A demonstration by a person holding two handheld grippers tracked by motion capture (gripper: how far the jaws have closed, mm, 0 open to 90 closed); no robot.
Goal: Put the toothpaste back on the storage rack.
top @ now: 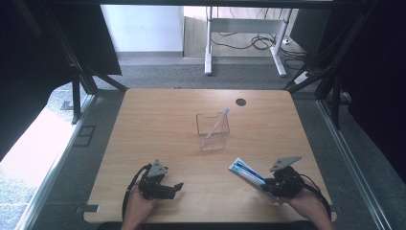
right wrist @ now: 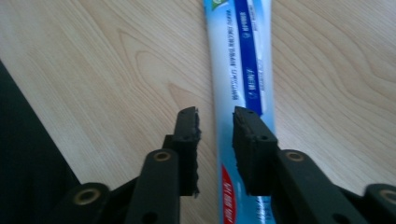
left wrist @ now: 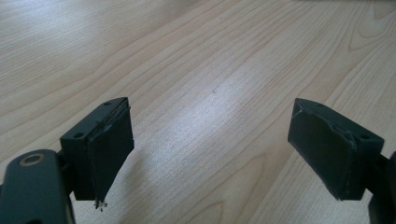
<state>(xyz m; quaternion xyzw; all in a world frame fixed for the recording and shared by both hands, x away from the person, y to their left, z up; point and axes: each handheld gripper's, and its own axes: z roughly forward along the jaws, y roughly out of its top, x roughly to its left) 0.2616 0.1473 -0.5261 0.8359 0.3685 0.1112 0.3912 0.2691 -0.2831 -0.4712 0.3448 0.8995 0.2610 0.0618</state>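
Black pads of the right gripper (right wrist: 215, 122) stand a narrow way apart, with a slim gap showing on each side of the strip of tube (right wrist: 243, 60) seen between them. In the right gripper view the pads do not press on the tube; whether either one brushes it I cannot tell. No earlier picture backs any talk of motion, so: jaws parted a little, nothing clamped.

That tube is white and blue with a red patch near the gripper's end, and it lies flat on the wooden table (right wrist: 93, 70), running straight away from the gripper. In the high view the right gripper (top: 274, 184) sits near the table's front right edge, held by the person's right hand (top: 306, 203), and the tube (top: 246, 173) stretches from it up and to the left, its flat end toward the middle of the table.

Across the front, the left gripper (top: 178, 186) rests low by the front left edge in the left hand (top: 139, 206). Its own view shows the left gripper (left wrist: 212, 154) with jaws spread wide, bare table between them, touching nothing.

Farther out, near the table's middle, stands a clear box (top: 212, 130) with a pink stick (top: 218, 122) leaning inside, its top poking over the rim. The box is well apart from both grippers and from the tube.
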